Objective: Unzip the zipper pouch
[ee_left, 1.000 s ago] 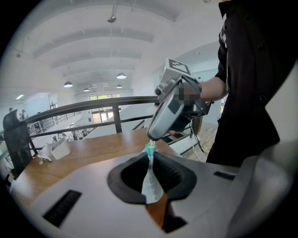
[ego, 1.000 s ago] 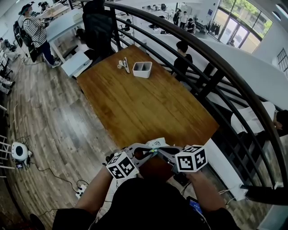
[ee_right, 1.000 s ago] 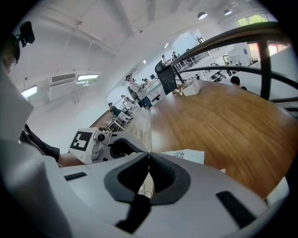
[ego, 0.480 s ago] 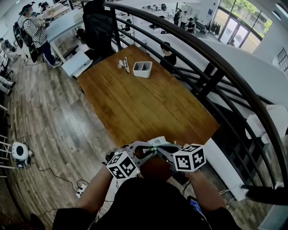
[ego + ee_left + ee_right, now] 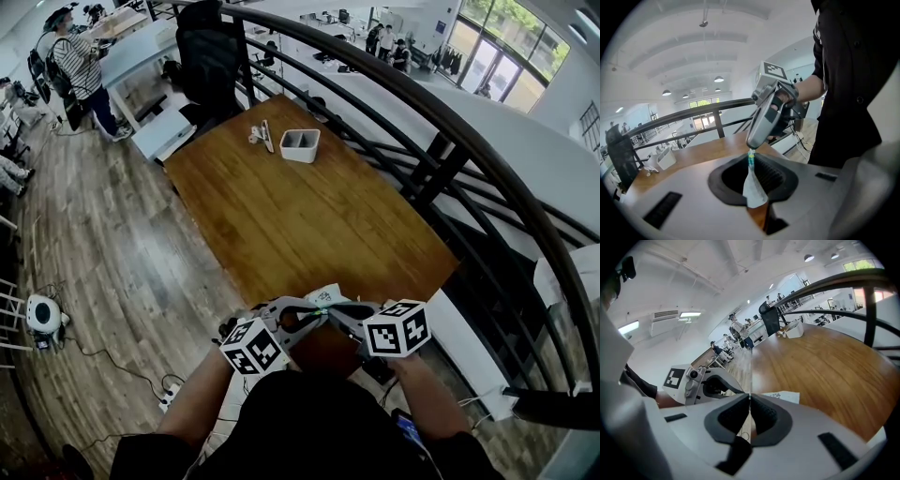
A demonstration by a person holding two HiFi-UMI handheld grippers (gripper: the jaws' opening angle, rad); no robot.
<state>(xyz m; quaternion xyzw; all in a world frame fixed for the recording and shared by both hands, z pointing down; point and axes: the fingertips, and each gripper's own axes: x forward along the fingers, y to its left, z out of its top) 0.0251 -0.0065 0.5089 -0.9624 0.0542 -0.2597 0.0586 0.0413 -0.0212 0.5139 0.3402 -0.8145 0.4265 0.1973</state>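
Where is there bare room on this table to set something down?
The middle of the brown wooden table is all bare, between the white two-compartment box with small items beside it at the far end and the white zipper pouch at the near edge. Only those two ends are crowded.

Head view steeply above table (image 5: 300, 216), close gripper views face each other (right gripper (image 5: 752, 146) toward 1 o'clock), table shared.

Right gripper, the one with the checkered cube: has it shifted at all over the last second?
No. The right gripper stays where it was, above the near corner of the table, shut on the pouch.
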